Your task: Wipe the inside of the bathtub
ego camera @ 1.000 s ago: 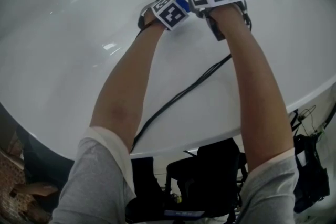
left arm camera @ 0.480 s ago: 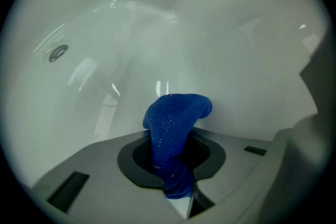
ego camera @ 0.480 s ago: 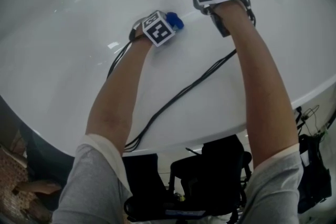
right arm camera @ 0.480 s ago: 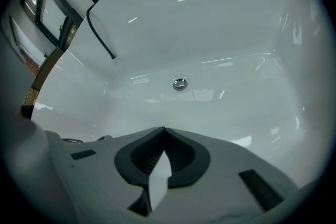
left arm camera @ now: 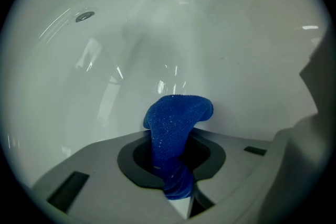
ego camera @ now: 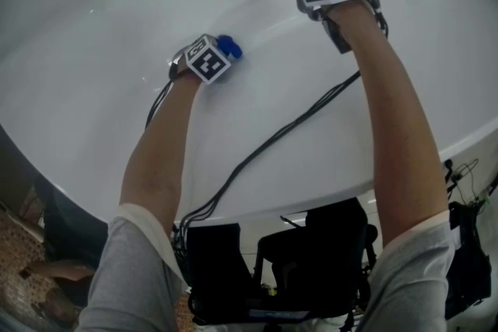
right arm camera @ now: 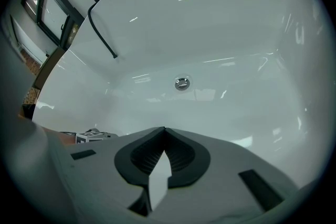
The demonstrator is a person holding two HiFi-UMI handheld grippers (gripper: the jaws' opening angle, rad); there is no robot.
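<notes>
The wiping stroke in hand is judged best done with the blue cloth [left arm camera: 177, 115] pressed flat against the white inner wall of the bathtub [ego camera: 85, 97] and drawn in overlapping passes, so that no strip is missed (a bunched cloth is likely to skate over so glossy a curve). Pressure should be carried through the cloth's folded end, not through the hard jaw tips. The left gripper [left arm camera: 170, 165] is seen clamped on the cloth: its 2 jaws are drawn tight around the lower part of the fabric, and the free end stands out beyond them, bent over toward the tub's surface. Whether that end actually touches the wall cannot be told. In the head view this gripper is held low inside the tub. The right gripper [right arm camera: 164, 136] is closed on nothing, its jaws met at the tips. It is held well apart from the cloth and faces the drain [right arm camera: 182, 83].
</notes>
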